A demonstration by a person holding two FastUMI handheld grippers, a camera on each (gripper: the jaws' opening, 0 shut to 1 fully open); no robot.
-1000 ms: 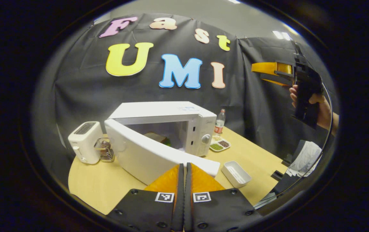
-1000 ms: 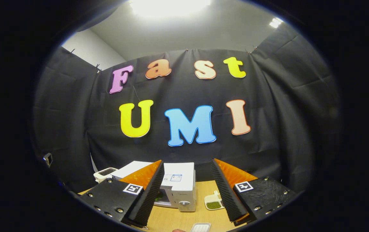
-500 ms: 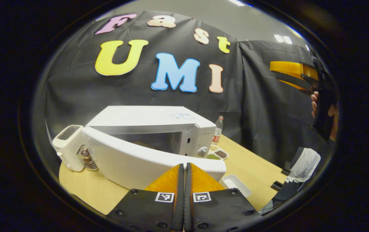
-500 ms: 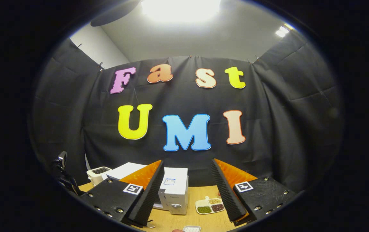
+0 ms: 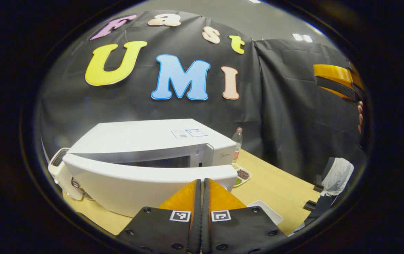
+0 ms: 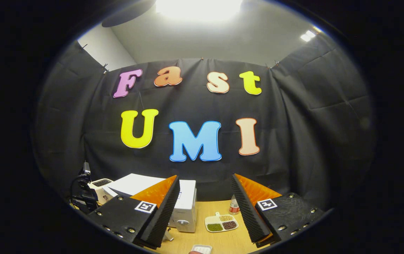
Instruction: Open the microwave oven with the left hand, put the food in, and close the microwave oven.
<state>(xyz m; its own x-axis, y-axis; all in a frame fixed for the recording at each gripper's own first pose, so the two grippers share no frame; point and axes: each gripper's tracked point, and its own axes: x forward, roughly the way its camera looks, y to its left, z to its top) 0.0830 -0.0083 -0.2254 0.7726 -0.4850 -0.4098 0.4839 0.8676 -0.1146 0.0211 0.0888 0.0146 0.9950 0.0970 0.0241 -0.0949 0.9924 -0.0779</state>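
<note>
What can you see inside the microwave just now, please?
Only a dark sliver of cavity shows past the nearly shut door of the microwave; any food inside is hidden.

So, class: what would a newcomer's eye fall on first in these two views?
The white microwave oven on the wooden table, its door nearly shut. The left gripper, fingers together, sits right at the door's edge. The right gripper is held high, fingers apart, above a small divided dish.
</note>
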